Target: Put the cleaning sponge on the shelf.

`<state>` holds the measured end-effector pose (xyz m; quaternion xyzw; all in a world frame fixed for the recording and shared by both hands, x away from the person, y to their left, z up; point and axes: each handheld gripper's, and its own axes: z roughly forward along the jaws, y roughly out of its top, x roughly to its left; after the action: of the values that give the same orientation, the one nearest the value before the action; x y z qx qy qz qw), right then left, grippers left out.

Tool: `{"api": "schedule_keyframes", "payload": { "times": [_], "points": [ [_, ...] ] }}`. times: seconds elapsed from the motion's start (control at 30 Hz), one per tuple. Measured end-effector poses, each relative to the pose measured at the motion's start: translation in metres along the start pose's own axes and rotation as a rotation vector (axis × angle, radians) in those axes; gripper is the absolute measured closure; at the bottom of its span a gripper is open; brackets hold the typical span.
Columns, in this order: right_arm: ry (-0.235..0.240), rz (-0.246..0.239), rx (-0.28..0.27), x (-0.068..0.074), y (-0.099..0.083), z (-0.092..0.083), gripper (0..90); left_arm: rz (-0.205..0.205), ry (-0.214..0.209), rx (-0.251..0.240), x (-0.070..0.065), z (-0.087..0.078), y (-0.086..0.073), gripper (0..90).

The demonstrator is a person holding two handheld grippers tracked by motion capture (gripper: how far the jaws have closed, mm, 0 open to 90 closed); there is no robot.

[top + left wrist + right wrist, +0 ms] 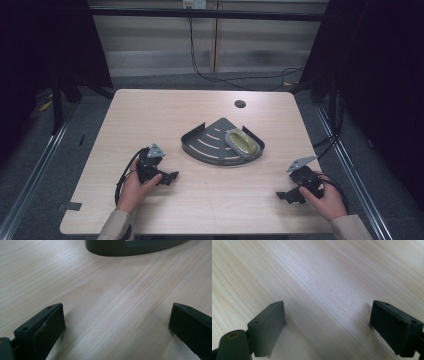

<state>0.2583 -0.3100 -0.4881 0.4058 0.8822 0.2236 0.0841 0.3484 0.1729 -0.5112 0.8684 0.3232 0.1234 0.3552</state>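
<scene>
Left gripper [167, 177] low over wooden table [150, 115], jaws spread wide, nothing between. Right gripper [289, 196] near table's right edge, jaws gaping too, empty. Dark corner rack [207, 142] mid-table between them, yellowish oval dish [242, 142] on its right side.

A lab recording booth: bare wooden table [150, 115] framed by black curtains [380, 60] and floor cables [240, 80].

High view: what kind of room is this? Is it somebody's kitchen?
Probably not a kitchen; more likely a recording lab. A bare wooden table stands between dark curtains, and cables trail over grey floor.
</scene>
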Motion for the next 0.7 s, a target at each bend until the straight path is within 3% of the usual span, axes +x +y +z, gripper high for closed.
{"api": "schedule_keyframes", "payload": {
  "times": [0.5, 0.7],
  "points": [
    [0.000, -0.002, -0.116, -0.001, -0.014, 0.001, 11.2, -0.001, 0.000, -0.001, 0.000, 0.000, 0.000, 0.0],
    [0.012, -0.026, -0.136, -0.001, -0.018, 0.003, 4.0, -0.001, 0.000, -0.001, 0.000, 0.000, 0.000, 0.0]
  ]
}}
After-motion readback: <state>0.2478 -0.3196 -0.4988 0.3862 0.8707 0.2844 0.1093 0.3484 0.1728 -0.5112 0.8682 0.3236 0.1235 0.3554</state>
